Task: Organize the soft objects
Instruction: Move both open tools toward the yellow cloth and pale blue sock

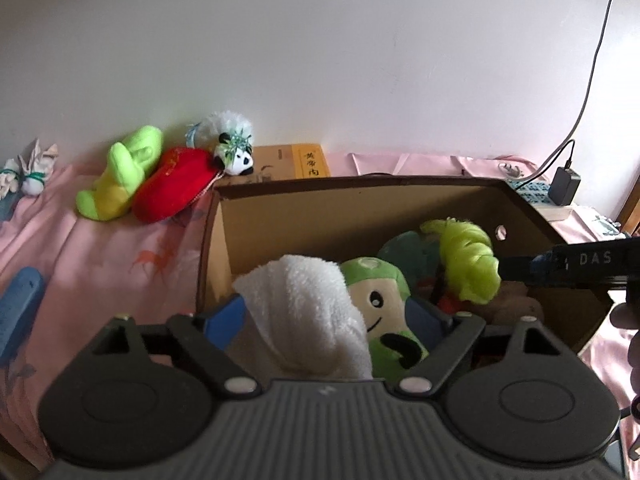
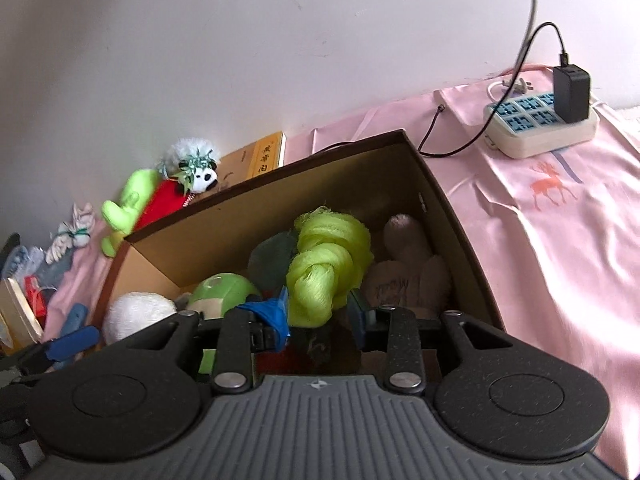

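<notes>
Left gripper [image 1: 326, 316]: jaws spread wide, blue pads apart on either side of a white terry-cloth bundle [image 1: 308, 312]; neither pad clearly presses it.
Right gripper [image 2: 320, 314]: jaws narrow, pinching the lower end of a knotted lime-green yarn skein [image 2: 326, 268].
Box contents: the open brown cardboard box [image 1: 360, 200] holds the towel bundle, a green smiling plush [image 1: 380, 304], a dark green plush, and a beige plush [image 2: 408, 268] by the right wall.
Edges: the box's back rim stands just before a yellow book [image 1: 308, 162].
Open room: pink deer-print sheet [image 2: 560, 220] lies bare right of the box, up to a white power strip [image 2: 540, 128].
Outside left: lime plush [image 1: 120, 176], red cushion [image 1: 172, 184] and panda plush [image 1: 234, 152] sit touching by the wall.
</notes>
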Demonstrator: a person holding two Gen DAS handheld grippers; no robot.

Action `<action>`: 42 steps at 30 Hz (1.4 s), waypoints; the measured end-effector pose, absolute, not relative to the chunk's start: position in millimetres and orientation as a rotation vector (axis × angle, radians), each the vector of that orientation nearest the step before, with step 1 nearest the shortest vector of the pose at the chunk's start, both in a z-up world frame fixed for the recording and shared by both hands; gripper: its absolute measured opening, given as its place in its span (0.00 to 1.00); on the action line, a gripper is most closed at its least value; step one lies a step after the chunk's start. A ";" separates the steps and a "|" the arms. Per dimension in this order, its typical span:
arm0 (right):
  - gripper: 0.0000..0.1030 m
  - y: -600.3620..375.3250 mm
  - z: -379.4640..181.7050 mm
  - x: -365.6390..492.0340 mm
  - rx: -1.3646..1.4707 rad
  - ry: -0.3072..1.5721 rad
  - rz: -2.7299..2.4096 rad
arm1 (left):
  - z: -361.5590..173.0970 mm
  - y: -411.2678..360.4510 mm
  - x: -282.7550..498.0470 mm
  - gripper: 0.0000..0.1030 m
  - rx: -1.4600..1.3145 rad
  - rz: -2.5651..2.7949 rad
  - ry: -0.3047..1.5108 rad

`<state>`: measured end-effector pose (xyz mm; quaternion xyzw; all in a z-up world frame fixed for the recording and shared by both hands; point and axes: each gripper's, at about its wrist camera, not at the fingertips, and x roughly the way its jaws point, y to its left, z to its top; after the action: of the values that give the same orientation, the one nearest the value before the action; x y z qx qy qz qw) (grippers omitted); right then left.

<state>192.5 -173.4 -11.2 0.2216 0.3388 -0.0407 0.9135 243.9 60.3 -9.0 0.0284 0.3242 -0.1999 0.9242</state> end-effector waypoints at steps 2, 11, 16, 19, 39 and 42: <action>0.15 -172.7 -7.7 183.8 0.463 0.688 -0.084 | -5.6 64.6 239.5 0.84 0.043 -0.407 0.664; 0.15 -158.3 -1.3 145.3 0.435 0.673 -0.067 | 8.4 79.0 214.5 0.84 0.015 -0.386 0.646; 0.15 -147.7 -1.8 119.7 0.392 0.642 -0.071 | 12.0 79.6 193.3 0.84 0.036 -0.408 0.642; 0.15 -145.4 -2.7 105.5 0.399 0.629 -0.071 | 13.3 80.3 180.8 0.84 0.044 -0.426 0.640; 0.16 -125.9 -13.5 19.0 0.429 0.568 -0.084 | 7.7 69.8 130.3 0.84 0.093 -0.566 0.677; 0.16 -126.4 -16.6 7.5 0.411 0.574 -0.082 | 3.8 62.9 124.6 0.84 0.103 -0.588 0.689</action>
<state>7.5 -126.4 -16.6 0.2013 0.2809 -0.0403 0.9375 124.6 62.9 3.8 0.0499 0.3328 -0.2839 0.8979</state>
